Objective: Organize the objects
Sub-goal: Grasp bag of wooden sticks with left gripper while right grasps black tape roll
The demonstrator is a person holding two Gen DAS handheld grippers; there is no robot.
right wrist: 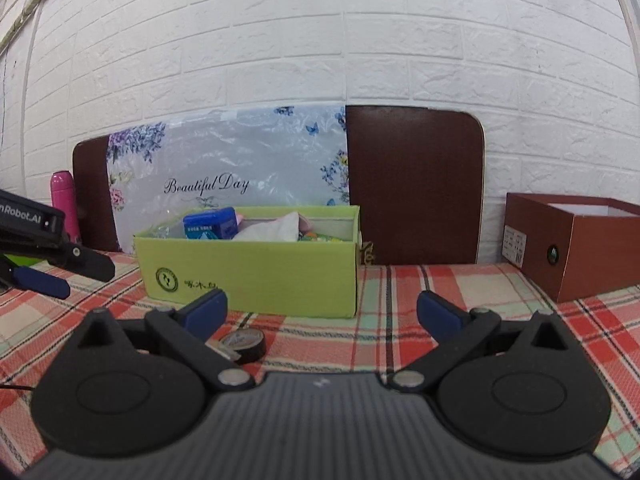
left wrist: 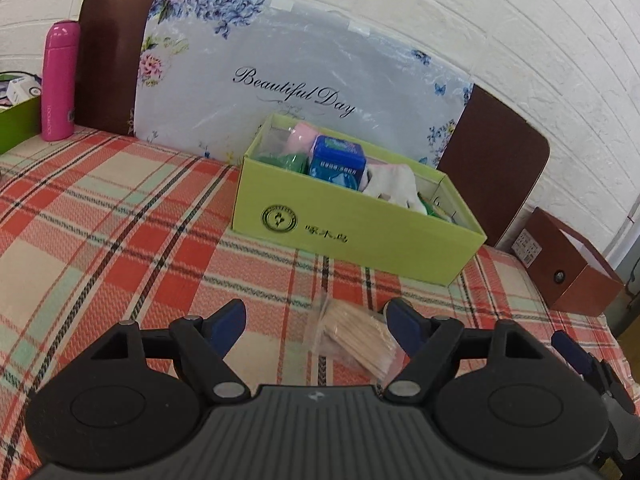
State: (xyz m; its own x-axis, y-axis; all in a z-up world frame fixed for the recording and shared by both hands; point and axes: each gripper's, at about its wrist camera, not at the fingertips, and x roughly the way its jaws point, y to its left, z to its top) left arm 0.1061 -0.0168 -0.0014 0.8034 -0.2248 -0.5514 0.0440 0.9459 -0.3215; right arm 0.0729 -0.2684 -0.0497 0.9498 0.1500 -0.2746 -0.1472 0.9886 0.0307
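Note:
A green open box [left wrist: 352, 236] stands on the plaid cloth, holding a blue tin [left wrist: 338, 158], a white cloth [left wrist: 394, 184] and other small items. It also shows in the right wrist view [right wrist: 256, 276]. A clear bag of wooden sticks [left wrist: 356, 340] lies on the cloth between my left gripper's open fingers. My left gripper [left wrist: 316, 320] is open and holds nothing. A black tape roll [right wrist: 245, 345] lies just inside my right gripper's left finger. My right gripper [right wrist: 322, 306] is open and empty.
A pink bottle [left wrist: 60, 80] and another green box [left wrist: 16, 120] stand at the far left. A brown open box [right wrist: 576, 240] stands at the right. A brown board with a floral sheet [left wrist: 280, 80] leans on the brick wall. The left gripper shows at the left in the right wrist view [right wrist: 44, 280].

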